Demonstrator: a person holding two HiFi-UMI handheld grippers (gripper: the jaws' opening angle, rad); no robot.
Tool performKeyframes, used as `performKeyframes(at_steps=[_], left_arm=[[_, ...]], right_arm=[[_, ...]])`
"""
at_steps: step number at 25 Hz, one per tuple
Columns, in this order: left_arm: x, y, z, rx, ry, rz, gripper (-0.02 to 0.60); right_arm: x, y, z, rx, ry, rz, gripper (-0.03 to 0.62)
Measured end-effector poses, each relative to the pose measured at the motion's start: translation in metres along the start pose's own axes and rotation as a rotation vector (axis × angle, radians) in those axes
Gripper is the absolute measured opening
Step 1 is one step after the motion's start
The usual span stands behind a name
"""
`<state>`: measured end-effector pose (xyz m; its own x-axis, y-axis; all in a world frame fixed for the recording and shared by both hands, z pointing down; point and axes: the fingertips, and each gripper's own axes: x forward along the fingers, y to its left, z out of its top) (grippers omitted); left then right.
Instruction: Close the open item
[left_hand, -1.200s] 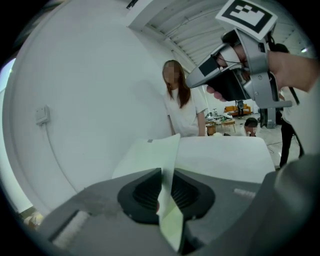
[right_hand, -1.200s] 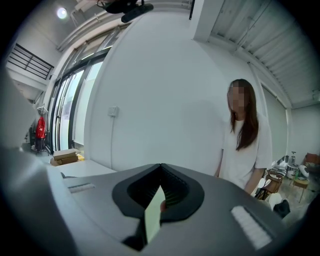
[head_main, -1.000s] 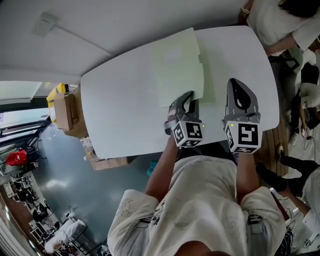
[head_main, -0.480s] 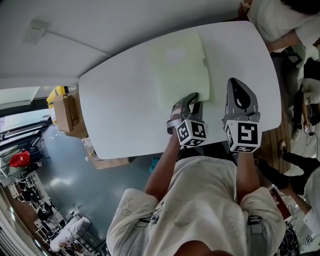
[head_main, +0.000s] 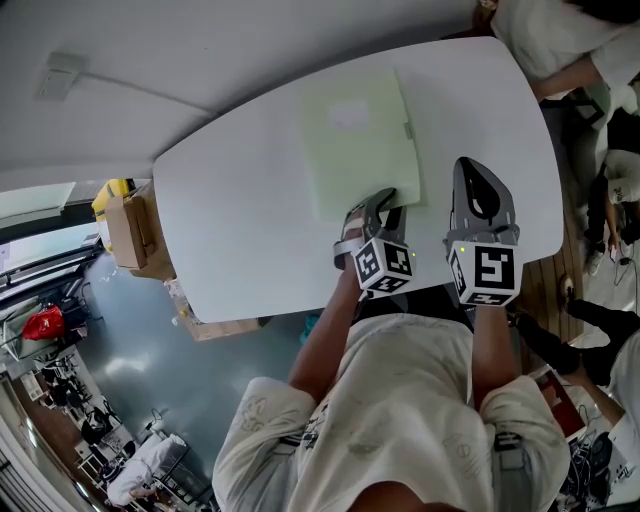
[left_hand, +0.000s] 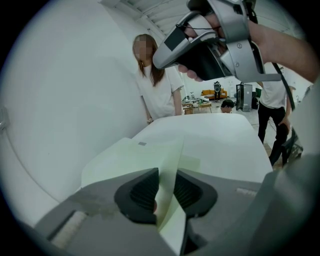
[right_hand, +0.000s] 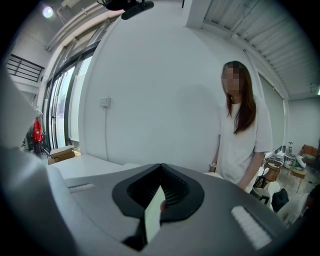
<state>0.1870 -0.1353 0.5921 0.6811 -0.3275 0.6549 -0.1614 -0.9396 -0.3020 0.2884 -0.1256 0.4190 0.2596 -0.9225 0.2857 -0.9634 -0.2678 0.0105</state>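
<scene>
Far left, off the table edge, cardboard boxes (head_main: 127, 225) stand on the floor. White table (head_main: 240, 200) fills the middle of the head view. On its far half lies a pale green folder (head_main: 358, 140), long side running away from the person, a small tab at its right edge. Top cover (left_hand: 150, 160) is down over most of the folder, but its near corner is lifted off the layer beneath. Left gripper (head_main: 385, 198) sits at the folder's near right corner, angled down. In the left gripper view, that raised cover edge stands between the two ribbed pads (left_hand: 142, 192). The jaws have just been opening; the pads are apart, with slack on either side of the sheet, not pinching it. Right gripper (head_main: 468, 168) is just right of the folder, over bare table, apart from it. Its tips are together in the right gripper view, and a narrow pale strip (right_hand: 152, 217) shows behind them; what it is cannot be told. Person in a white shirt (right_hand: 240, 135) stands at the table's far right.
</scene>
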Motion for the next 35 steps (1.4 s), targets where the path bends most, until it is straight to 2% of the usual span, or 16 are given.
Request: performKeyframes(at_steps=[14,29,35], left_arm=[[0.007,-0.013,-0.007,0.027,0.042,-0.090,0.115],[0.008,-0.026,-0.012,0.025,0.078,-0.307,0.170],[0.007,-0.027,-0.014,0.032,0.082,-0.324,0.176]], right_arm=[[0.002,-0.010,-0.005,0.018,0.002,-0.010,0.002],[0.009,-0.018,-0.003,0.026,-0.004,-0.009,0.002],[0.018,-0.013,-0.008,0.017,0.011,0.007,0.002]])
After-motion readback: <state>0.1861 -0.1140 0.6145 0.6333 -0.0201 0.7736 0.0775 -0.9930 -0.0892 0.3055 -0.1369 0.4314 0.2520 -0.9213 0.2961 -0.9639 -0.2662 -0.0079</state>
